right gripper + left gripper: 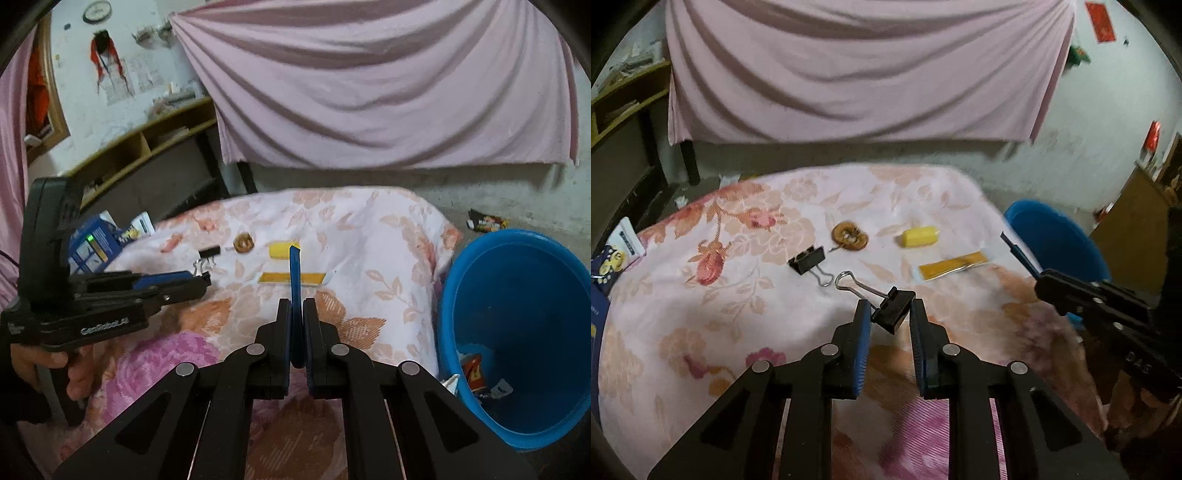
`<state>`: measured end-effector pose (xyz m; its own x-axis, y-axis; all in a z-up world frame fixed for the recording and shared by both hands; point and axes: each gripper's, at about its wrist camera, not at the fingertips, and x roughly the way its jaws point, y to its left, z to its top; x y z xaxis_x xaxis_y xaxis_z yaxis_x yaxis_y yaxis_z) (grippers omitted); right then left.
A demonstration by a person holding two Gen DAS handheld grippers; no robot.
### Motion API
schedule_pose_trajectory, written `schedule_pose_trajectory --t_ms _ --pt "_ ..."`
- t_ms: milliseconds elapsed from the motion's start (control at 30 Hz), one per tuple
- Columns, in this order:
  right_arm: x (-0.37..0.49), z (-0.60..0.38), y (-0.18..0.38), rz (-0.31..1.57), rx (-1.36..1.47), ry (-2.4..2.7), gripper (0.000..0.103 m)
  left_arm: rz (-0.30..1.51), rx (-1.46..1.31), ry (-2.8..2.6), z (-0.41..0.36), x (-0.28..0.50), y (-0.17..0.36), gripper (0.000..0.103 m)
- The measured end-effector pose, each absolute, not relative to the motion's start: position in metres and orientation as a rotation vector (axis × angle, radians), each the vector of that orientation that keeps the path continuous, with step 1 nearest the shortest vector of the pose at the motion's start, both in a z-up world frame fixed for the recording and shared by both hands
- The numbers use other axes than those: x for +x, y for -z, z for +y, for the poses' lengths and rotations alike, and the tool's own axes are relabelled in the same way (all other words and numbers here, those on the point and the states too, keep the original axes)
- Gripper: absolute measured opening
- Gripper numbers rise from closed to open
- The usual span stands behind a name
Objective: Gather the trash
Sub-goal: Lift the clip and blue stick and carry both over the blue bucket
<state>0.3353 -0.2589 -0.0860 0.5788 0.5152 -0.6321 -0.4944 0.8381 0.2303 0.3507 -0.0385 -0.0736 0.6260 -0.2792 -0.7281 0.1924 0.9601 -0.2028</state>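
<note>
My left gripper (pixel 886 312) holds a black binder clip (pixel 893 309) between its blue pads, its wire handle pointing up-left, above the floral-covered table (pixel 701 332). My right gripper (pixel 296 308) is shut on a thin blue flat strip (pixel 294 273) that sticks up past the fingertips. It also shows in the left wrist view (pixel 1021 254). On the cloth lie a second binder clip (pixel 809 260), a brown ring-shaped piece (pixel 849 236), a yellow wrapped block (pixel 919 236) and a flat yellow sachet (pixel 955 266). A blue bucket (pixel 517 332) with wrappers at its bottom stands right of the table.
Blue boxes and packets (pixel 99 240) sit at the table's left edge. A pink sheet (pixel 369 85) hangs behind. A wooden shelf (pixel 147 144) stands at the back left. A wrapper (pixel 487 221) lies on the floor behind the bucket.
</note>
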Motion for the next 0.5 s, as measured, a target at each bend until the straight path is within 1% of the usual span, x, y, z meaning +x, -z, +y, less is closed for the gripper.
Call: schedule_pose_trajectory --t_ms 200,400,500 --pt "0.310 -0.279 0.060 0.559 0.119 -0.581 0.004 0.638 -0.163 0.338 -0.050 0.313 0.034 0.017" --pt "0.276 -0.302 0.017 0.275 0.131 -0.532 0.004 0.374 -0.170 0.412 -0.077 0.286 -0.021 0.017" --pt "0.265 -0.315 0.000 0.166 0.130 -0.479 0.005 0.251 -0.155 0.442 -0.095 0.273 -0.045 0.017"
